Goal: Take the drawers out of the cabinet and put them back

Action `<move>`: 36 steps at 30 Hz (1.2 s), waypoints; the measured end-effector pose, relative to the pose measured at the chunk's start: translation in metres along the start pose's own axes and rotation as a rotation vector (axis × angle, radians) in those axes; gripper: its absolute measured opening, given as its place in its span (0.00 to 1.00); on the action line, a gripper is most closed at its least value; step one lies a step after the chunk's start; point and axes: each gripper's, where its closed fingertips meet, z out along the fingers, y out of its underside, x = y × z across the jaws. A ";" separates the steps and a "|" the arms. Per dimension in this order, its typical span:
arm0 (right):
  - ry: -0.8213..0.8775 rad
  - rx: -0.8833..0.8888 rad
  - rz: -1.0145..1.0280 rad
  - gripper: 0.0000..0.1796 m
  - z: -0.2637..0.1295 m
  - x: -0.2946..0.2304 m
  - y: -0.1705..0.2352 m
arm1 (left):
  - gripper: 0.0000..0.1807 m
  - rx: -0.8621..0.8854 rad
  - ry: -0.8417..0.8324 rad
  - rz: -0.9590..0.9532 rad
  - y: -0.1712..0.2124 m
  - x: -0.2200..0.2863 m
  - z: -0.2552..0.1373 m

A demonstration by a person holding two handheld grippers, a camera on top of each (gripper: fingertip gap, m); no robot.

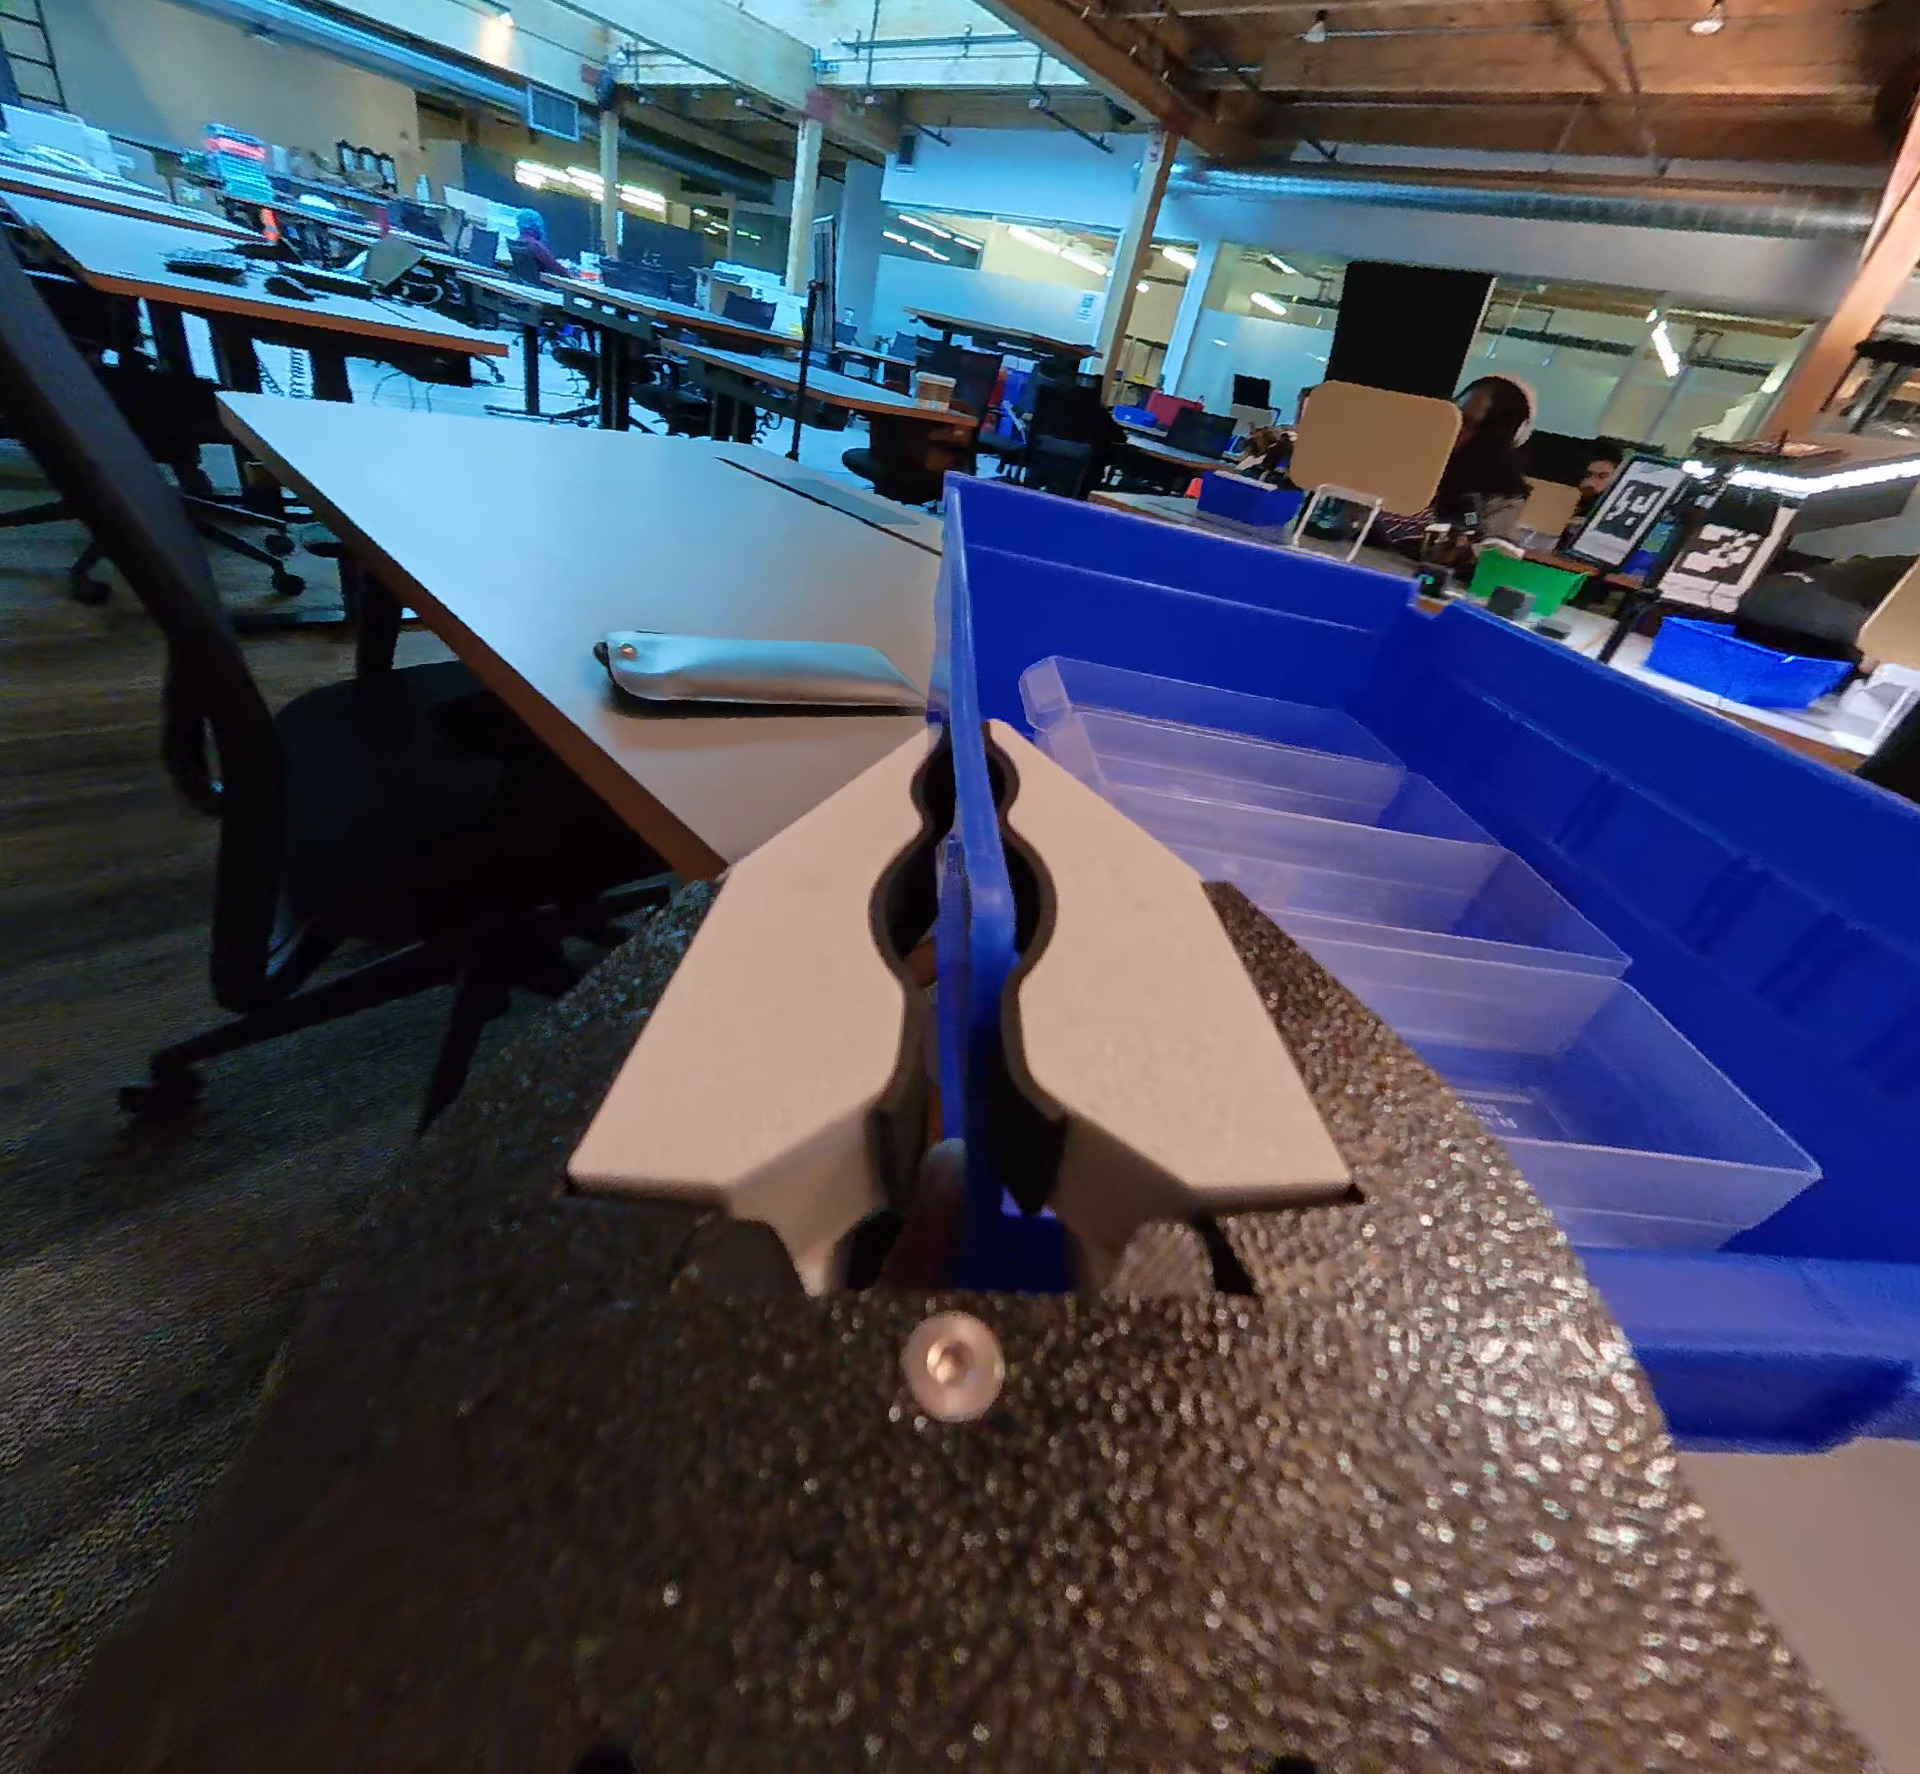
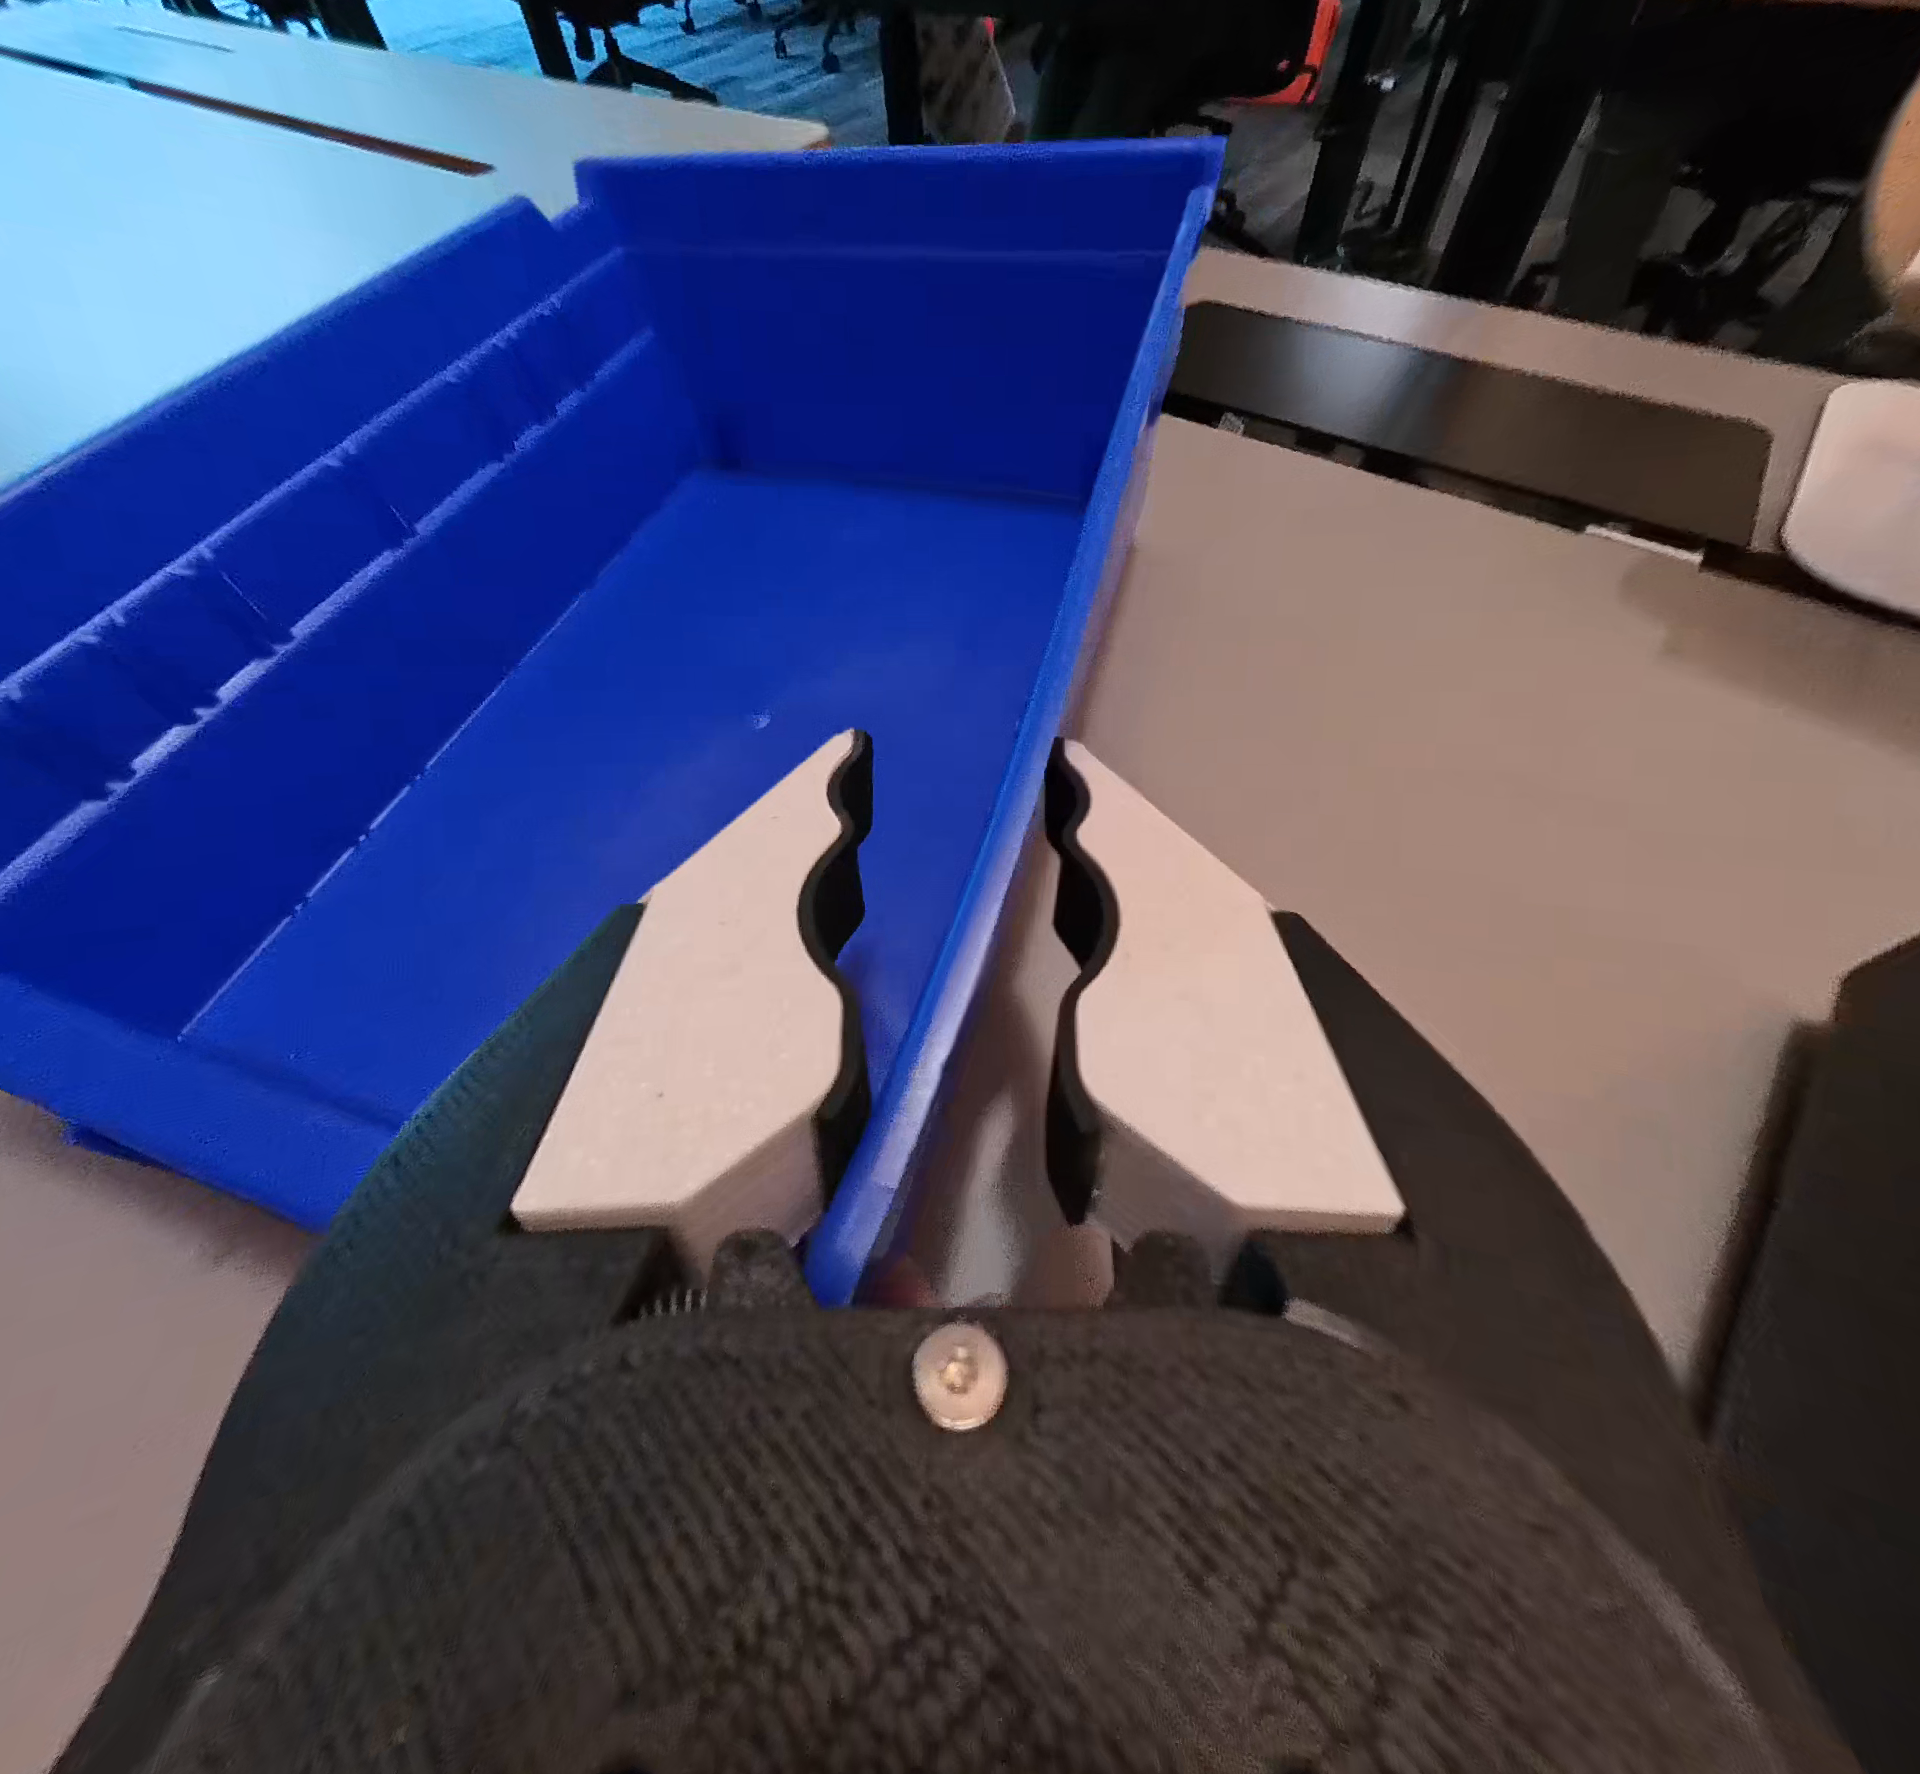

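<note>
The blue bin [image 1: 1558,768] lay on the table [image 1: 540,519] with its long axis running away from both grippers, its tall end wall [image 2: 894,322] at the far end and its low front lip nearest. It was an open-topped plastic tray, bright blue, with ribbed slots moulded into its long side walls. In the left wrist view it held a row of clear drawers [image 1: 1382,914], shallow see-through trays set one behind another along the bin's length; in the right wrist view the floor of the bin [image 2: 665,737] showed bare blue.

The left gripper [image 1: 964,903] was clamped on the bin's left side wall, the thin blue edge pinched between its grey fingers [image 1: 769,1018]. The right gripper [image 2: 956,758] straddled the right side wall [image 2: 1049,685] with its jaws parted, one finger inside the bin and one outside, and a gap was visible on the outer side.

A flat silver pouch [image 1: 758,675] lay on the table just left of the bin. A black office chair [image 1: 343,789] stood beside the table.
</note>
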 end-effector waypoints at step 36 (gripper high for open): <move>0.690 0.526 0.029 0.17 -0.516 0.468 -0.072 | 0.00 -0.278 0.505 0.045 0.134 0.249 0.127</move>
